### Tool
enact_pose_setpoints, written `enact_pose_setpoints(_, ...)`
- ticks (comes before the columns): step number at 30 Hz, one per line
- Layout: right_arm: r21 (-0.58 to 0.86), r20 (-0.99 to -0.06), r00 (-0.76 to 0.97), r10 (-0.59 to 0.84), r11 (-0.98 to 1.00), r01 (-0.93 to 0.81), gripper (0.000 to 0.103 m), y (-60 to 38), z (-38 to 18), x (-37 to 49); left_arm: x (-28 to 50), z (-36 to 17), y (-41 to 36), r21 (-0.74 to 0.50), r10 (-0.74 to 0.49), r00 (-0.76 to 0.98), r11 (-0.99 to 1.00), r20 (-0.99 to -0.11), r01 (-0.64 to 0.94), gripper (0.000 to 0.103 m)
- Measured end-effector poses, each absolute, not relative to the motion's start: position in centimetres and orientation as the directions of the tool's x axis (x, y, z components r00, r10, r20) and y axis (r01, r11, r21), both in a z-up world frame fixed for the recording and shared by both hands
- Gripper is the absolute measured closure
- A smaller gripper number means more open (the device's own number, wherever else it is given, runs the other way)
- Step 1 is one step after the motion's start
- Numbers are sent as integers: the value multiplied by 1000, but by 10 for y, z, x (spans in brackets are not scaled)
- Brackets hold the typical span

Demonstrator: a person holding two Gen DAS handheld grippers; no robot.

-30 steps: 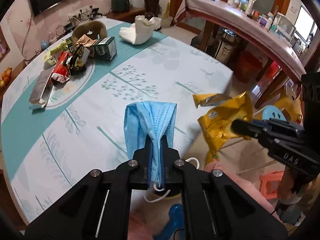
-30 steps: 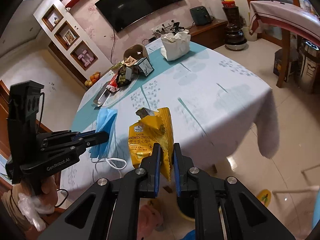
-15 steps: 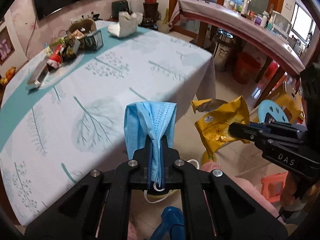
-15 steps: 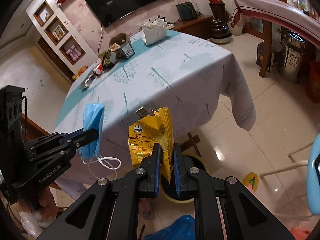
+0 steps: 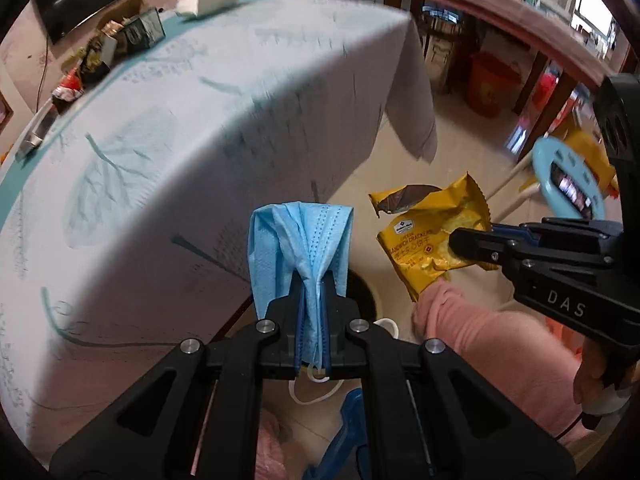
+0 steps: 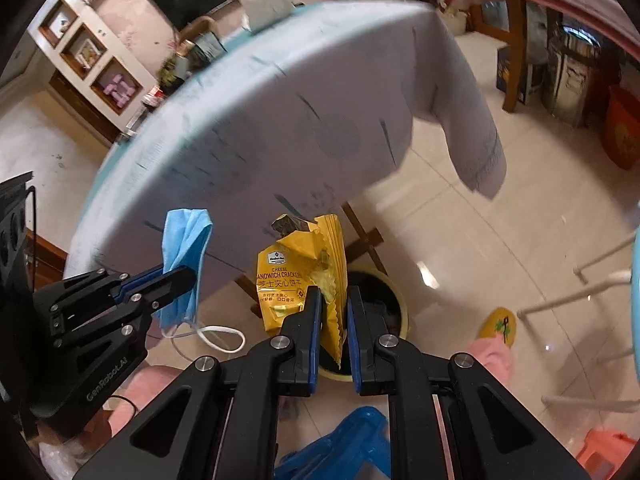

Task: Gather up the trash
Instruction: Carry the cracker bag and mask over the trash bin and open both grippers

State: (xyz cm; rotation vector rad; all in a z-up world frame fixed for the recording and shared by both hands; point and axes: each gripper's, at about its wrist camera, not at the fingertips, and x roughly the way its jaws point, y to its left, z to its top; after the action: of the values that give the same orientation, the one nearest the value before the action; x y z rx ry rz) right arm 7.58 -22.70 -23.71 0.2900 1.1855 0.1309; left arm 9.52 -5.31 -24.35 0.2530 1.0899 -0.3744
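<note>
The big counter [image 6: 280, 92] is beside me. On the floor sits the bin [image 6: 384, 312], under my right tongs [image 6: 334, 320]. They pinch the yellow bag [image 6: 296, 276]. My left tongs [image 5: 313, 312] pinch the blue mask [image 5: 300, 248], off to the side. I think I should bring both over the bin's mouth, go low, then let go. The bag says "CHEESE SANDWICH CRACKERS". My tongs say "DAS" and "GenRobot.AI".

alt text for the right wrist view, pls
The right claw pinches a yellow cheese sandwich cracker wrapper above a dark, yellow-rimmed bin on the tiled floor. To its left, the left claw grips a blue face mask, beside a table draped in a pale tablecloth.
</note>
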Motion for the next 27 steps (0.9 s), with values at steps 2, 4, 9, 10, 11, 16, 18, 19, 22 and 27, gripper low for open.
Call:
enact_pose_setpoints(2, 291, -900, 358, 250, 954, 65, 91, -227, -254, 77, 95, -262, -59, 40, -151, 397, 901, -905, 432, 98)
enact_pose_setpoints(4, 289, -906, 343, 247, 954, 76, 91, -227, -275, 79, 95, -282, -66, 51, -135, 376, 893, -917, 446, 98)
enact_pose_setpoints(9, 265, -924, 302, 235, 963, 60, 91, -222, -320, 88, 103, -322, -78, 70, -110, 346, 880, -932, 469, 98)
enact_pose_setpoints(10, 264, -928, 287, 236, 963, 59, 91, -221, -331, 90, 106, -334, -80, 69, -106, 334, 878, -937, 473, 98)
enact_pose_setpoints(11, 266, -930, 279, 240, 962, 59, 91, -220, -338, 92, 108, -341, -81, 67, -106, 328, 877, -939, 475, 98)
enact_pose_setpoints(16, 270, -939, 238, 248, 961, 64, 91, -215, -382, 104, 119, -376, -87, 94, -75, 315, 866, -946, 491, 98)
enact_pose_setpoints(18, 279, -941, 221, 256, 957, 77, 91, -213, -398, 107, 121, -391, -87, 104, -65, 309, 860, -949, 499, 98)
enact_pose_setpoints(19, 280, -943, 211, 258, 956, 84, 91, -211, -404, 108, 123, -395, -87, 106, -62, 308, 859, -949, 500, 98)
enact_pose_setpoints(22, 296, -944, 181, 275, 949, 105, 91, -209, -424, 111, 128, -411, -88, 111, -50, 295, 857, -954, 504, 98)
enact_pose_setpoints(27, 301, -948, 148, 281, 944, 134, 91, -206, -451, 121, 137, -427, -90, 136, -25, 298, 850, -954, 508, 98)
